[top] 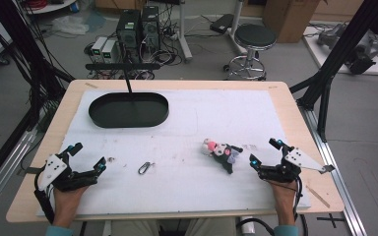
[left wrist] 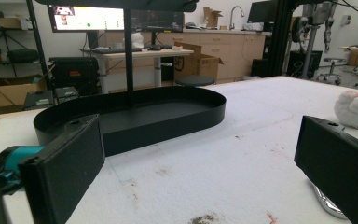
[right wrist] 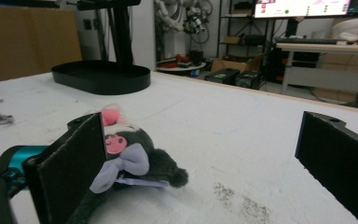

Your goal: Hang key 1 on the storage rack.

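Table top under a white foam mat in the high view: the black oval metal tray sits at 11 o'clock, well clear of the mat's edges. The left gripper rests at 8 o'clock with jaws spread and empty, the small silver carabiner clip near it at 3 o'clock. The right gripper lies at 4 o'clock, also released, just beside the black and pink plush toy; open mat stretches between toy and tray

Left gripper view: bare mat runs between the parted jaws up to the tray, the plush at 3 o'clock

Right gripper view: the plush lies by one parted jaw, mat ahead bare
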Available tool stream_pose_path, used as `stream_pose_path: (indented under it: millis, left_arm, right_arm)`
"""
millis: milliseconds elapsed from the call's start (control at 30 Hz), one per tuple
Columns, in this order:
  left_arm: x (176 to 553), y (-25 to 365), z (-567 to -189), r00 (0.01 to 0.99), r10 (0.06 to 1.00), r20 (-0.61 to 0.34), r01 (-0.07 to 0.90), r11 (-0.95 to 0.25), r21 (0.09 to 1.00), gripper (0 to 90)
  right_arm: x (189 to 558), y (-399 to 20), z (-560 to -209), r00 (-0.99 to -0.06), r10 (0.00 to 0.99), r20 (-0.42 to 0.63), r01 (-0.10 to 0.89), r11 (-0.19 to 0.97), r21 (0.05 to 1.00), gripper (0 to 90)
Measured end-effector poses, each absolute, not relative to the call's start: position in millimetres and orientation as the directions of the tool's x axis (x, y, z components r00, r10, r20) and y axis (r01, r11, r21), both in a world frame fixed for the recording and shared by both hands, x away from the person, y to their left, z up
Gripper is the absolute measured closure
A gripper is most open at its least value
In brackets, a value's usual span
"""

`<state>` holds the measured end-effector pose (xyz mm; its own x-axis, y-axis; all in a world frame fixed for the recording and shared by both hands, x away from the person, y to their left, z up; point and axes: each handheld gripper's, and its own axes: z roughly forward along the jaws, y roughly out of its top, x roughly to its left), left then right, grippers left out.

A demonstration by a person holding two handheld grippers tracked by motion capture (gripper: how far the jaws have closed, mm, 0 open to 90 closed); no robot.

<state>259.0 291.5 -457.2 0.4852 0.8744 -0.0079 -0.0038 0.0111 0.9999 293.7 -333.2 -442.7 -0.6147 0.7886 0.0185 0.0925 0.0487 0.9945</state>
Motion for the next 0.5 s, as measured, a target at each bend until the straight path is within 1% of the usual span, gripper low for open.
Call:
stream_pose_path:
  millis: [333, 500]
  left_arm:
    - [259.1, 291.1, -457.3, 0.485, 0.874, -0.006, -0.007, 0.011, 1.000, 2.0]
    - [259.0, 291.2, -457.3, 0.485, 0.875, -0.004, -0.007, 0.009, 1.000, 2.0]
  right_arm:
    - [308.8, -321.7, -397.0, -0.703, 0.711, -0.029, 0.157, 0.195, 0.968, 1.1]
    - [319.2, -314.7, -382.5, -0.742, 0.670, -0.037, 0.189, 0.262, 0.946, 1.1]
